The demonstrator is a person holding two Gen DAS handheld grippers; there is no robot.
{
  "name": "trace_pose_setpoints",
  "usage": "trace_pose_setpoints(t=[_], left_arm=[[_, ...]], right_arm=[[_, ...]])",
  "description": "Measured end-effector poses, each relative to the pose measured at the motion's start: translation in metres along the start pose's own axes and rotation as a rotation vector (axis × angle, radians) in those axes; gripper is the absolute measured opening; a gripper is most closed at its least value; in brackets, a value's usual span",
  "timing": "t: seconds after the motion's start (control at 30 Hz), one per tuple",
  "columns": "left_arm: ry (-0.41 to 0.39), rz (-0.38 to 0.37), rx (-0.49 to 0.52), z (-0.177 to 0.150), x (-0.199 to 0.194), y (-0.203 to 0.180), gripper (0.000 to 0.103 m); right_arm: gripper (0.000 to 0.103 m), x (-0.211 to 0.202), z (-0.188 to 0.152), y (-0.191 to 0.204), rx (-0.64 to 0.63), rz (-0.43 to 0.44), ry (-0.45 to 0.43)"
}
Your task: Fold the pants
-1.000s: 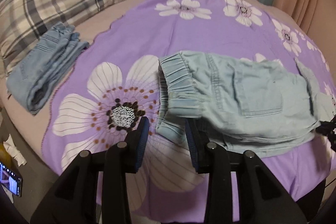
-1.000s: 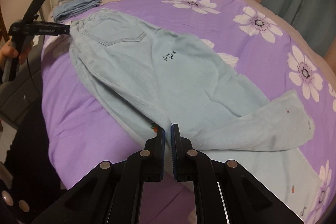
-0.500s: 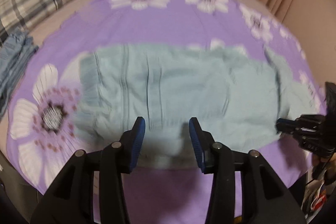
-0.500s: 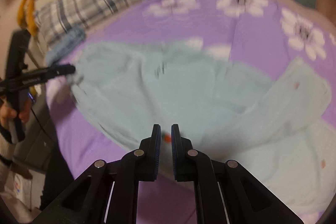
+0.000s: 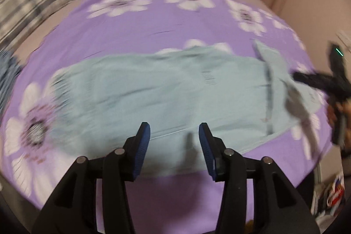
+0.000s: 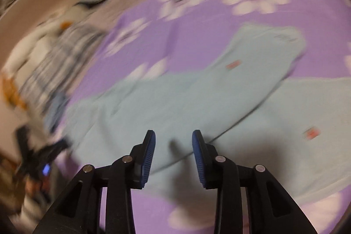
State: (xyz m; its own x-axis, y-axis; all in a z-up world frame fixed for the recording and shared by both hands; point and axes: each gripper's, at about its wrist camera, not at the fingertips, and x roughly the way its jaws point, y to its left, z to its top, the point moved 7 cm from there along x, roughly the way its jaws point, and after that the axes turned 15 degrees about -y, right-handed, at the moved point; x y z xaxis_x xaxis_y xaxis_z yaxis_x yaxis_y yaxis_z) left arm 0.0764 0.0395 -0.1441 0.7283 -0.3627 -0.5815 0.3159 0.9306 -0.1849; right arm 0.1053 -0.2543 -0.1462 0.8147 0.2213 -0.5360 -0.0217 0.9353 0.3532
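While the pale blue pants [image 5: 166,84] lay spread on the purple bedspread [image 5: 153,23], the left tool [image 5: 174,137] hovered released above their near edge. The right tool [image 6: 173,142] pointed over them too, fingers parted, gripping nothing.

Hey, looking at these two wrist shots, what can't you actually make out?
- Left wrist view: motion blur smears the pants; waistband detail unreadable.
- Left wrist view: the right gripper is a dark blur at the right edge; its state cannot be told there.
- Right wrist view: plaid pillow and folded jeans blurred.
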Motion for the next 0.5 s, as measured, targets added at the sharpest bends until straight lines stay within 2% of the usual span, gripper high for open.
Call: trace_pose_setpoints(t=[0.07, 0.27, 0.5], left_arm=[[0.021, -0.079, 0.027, 0.001, 0.013, -0.032, 0.047], [0.095, -0.221, 0.110, -0.009, 0.050, -0.104, 0.047], [0.155, -0.287, 0.154, -0.020, 0.078, -0.138, 0.045]], right_arm=[[0.035, 0.011, 0.020, -0.010, 0.007, -0.052, 0.002], [0.038, 0.060, 0.055, -0.018, 0.043, -0.133, 0.057], [0.038, 0.117, 0.072, -0.032, 0.061, -0.230, 0.164]])
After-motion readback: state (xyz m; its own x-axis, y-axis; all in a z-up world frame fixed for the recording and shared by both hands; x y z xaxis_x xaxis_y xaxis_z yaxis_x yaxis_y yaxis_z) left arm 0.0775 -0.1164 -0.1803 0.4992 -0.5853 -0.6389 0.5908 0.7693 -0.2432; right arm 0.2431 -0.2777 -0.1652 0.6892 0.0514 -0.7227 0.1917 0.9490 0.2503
